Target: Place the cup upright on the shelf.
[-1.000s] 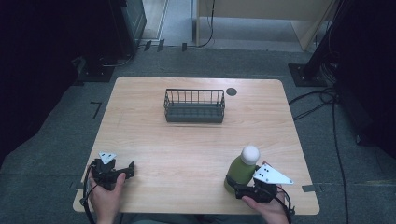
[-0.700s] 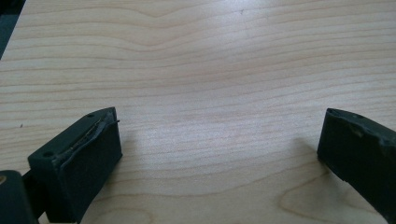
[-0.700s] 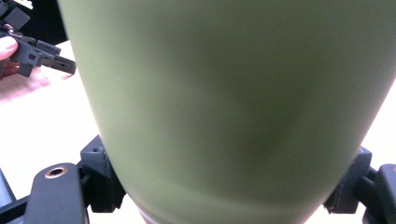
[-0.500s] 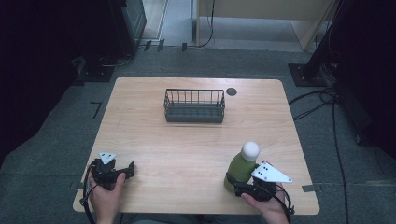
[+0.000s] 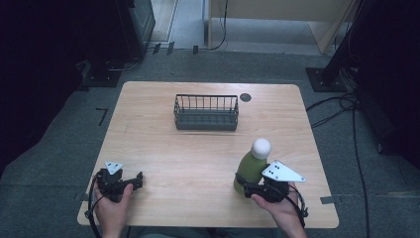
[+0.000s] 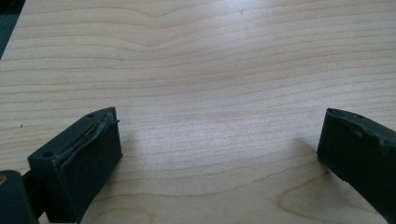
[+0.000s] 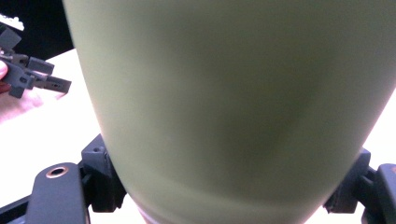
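An olive-green bottle (image 5: 249, 170) with a round white cap stands near the table's front right. My right gripper (image 5: 242, 185) is shut on its lower body, and the bottle leans a little to the right. In the right gripper view the green bottle (image 7: 224, 93) is pinched between the two black jaws of the right gripper (image 7: 229, 186). My left gripper (image 5: 136, 179) rests at the front left of the table, open and holding nothing. Bare wood lies between the wide-apart jaws of the left gripper (image 6: 219, 135). The left gripper (image 7: 32, 77) also appears far off in the right gripper view.
A dark wire basket (image 5: 206, 113) stands at the middle back of the wooden table (image 5: 198, 153). A small black round disc (image 5: 245, 97) sits by its far right corner. Cables and dark stands surround the table on the floor.
The right hand has risen with the bottle in its grip; the white cap now sits higher and slightly further left in the high view. The left gripper has stayed put.
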The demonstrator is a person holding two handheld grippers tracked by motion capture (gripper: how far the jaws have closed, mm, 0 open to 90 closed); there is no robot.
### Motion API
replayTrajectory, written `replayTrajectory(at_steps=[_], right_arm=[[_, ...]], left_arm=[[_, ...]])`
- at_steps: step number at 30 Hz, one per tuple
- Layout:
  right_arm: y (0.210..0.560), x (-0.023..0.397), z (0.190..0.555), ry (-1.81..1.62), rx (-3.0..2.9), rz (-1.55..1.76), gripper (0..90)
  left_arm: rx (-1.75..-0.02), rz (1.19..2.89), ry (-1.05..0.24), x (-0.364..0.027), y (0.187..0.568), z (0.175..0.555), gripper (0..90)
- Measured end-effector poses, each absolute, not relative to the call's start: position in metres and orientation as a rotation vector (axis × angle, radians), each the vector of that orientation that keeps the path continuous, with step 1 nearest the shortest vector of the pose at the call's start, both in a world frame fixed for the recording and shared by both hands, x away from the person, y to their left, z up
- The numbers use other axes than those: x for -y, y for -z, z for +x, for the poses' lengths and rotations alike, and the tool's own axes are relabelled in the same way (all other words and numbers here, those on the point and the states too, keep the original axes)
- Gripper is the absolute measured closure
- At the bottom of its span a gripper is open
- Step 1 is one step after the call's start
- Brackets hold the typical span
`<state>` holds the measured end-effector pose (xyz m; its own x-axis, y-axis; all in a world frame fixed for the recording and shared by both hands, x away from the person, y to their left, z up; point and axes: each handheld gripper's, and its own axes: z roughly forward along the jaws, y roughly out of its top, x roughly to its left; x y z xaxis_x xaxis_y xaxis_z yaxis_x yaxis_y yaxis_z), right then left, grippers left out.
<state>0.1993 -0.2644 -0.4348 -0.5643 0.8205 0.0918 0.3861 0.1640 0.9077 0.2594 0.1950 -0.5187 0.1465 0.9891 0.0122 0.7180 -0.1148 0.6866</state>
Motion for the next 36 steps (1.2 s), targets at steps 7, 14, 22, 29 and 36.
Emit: replayTrajectory(at_steps=[7, 14, 22, 29, 36], right_arm=[[0.422, 0.255, 0.216, -1.380, -2.035, 1.115, 20.4], [0.411, 0.244, 0.234, -1.381, -2.036, 1.095, 20.4], [0.394, 0.236, 0.256, -1.367, -2.022, 1.081, 20.4], [0.382, 0.230, 0.277, -1.354, -2.006, 1.090, 20.4], [0.367, 0.225, 0.297, -1.342, -1.990, 1.081, 20.4]], left_arm=[[-1.627, 1.892, -0.660, -0.195, 0.519, 0.259, 0.0], [-1.625, 1.893, -0.660, -0.195, 0.519, 0.259, 0.0], [-1.626, 1.891, -0.661, -0.195, 0.519, 0.259, 0.0], [-1.626, 1.891, -0.661, -0.195, 0.519, 0.259, 0.0], [-1.626, 1.890, -0.662, -0.195, 0.519, 0.259, 0.0]])
